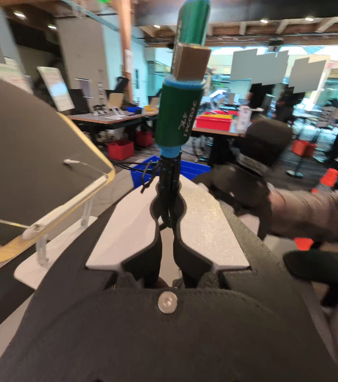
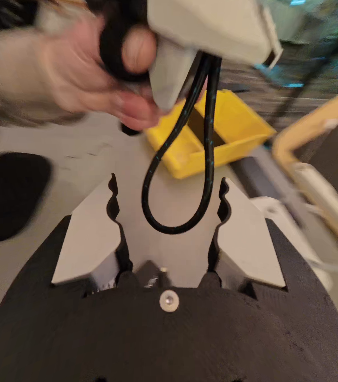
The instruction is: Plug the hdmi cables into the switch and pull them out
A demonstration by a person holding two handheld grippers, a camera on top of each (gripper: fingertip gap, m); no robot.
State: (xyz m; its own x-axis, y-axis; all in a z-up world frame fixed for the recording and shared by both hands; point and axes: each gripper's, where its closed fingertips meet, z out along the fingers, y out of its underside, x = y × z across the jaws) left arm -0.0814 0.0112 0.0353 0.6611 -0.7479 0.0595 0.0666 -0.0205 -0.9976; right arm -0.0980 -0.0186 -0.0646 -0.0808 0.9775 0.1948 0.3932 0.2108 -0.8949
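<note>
HDMI cables (image 1: 169,192) — two, doubled, pinched between left fingers (image 1: 201,223) — right fingers (image 2: 93,229) spread wide, empty.

Upper green plug (image 1: 192,20): we see its top cut off by the frame edge.
Cable (image 2: 209,157): we lose both strands behind the pale gripper finger (image 2: 184,41).
Hand (image 2: 77,72): motion-blurred.
Far tables (image 1: 215,122): contents too blurred to tell.

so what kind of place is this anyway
Most likely a shared lab or maker workshop, not a home. The left wrist view shows long work tables stacked with gear, red storage bins and an exposed beam ceiling. Other people work in the background.
</note>
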